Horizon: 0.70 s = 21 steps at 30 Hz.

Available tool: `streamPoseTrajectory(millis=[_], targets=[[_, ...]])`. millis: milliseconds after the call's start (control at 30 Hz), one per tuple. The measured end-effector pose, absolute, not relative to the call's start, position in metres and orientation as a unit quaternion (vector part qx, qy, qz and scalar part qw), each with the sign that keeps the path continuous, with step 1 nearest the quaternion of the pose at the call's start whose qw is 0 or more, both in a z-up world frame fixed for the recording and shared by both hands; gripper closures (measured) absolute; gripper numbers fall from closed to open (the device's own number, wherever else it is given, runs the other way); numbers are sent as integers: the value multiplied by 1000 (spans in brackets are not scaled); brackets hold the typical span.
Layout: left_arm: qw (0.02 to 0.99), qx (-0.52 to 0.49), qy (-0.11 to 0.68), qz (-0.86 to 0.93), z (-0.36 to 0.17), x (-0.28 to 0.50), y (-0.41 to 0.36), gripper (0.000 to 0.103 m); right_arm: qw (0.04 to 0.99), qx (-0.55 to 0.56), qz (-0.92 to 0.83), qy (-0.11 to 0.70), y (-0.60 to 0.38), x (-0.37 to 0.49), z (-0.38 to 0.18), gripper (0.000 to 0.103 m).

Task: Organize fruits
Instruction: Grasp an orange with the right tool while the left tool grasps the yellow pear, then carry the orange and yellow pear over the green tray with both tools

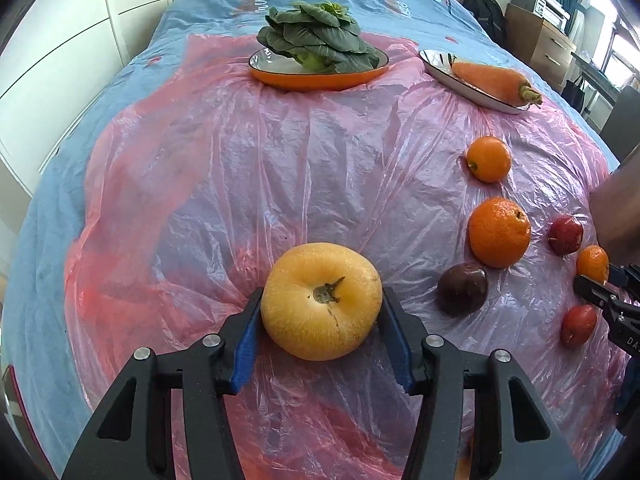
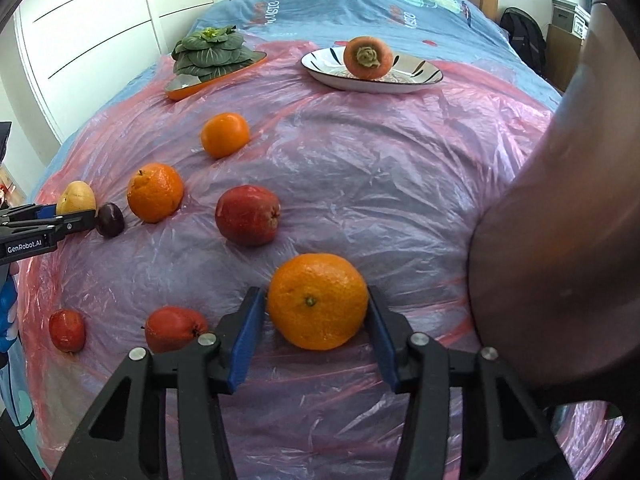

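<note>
Grippers partly closed: left gripper point(image 1: 322, 312) clamped on yellow fruit point(image 1: 320, 300), right gripper point(image 2: 316, 312) clamped on orange point(image 2: 317, 301), pads touching both sides.

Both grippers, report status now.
Left gripper pads against the yellow fruit. Right gripper pads against a mandarin. Both fruits sit on the pink plastic sheet. Nothing in the way.

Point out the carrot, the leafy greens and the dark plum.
carrot point(image 1: 490, 76), left wrist view, middle of its orange body.
leafy greens point(image 1: 316, 38), left wrist view, centre of the dark leaves.
dark plum point(image 1: 462, 289), left wrist view, middle of its skin.
</note>
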<state>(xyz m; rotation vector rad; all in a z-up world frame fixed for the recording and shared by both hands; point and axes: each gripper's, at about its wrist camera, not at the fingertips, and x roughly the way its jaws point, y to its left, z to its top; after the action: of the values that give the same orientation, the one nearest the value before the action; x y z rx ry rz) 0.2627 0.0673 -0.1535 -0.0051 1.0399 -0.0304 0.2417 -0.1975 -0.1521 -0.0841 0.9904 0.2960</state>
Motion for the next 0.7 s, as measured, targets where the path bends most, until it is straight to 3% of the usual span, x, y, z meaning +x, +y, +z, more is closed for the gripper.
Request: streamPoseTrajectory(millis=[700], targets=[[885,-2,466,1,-117,242,77,58,880,-37,146,451,-195,229,-119,59]])
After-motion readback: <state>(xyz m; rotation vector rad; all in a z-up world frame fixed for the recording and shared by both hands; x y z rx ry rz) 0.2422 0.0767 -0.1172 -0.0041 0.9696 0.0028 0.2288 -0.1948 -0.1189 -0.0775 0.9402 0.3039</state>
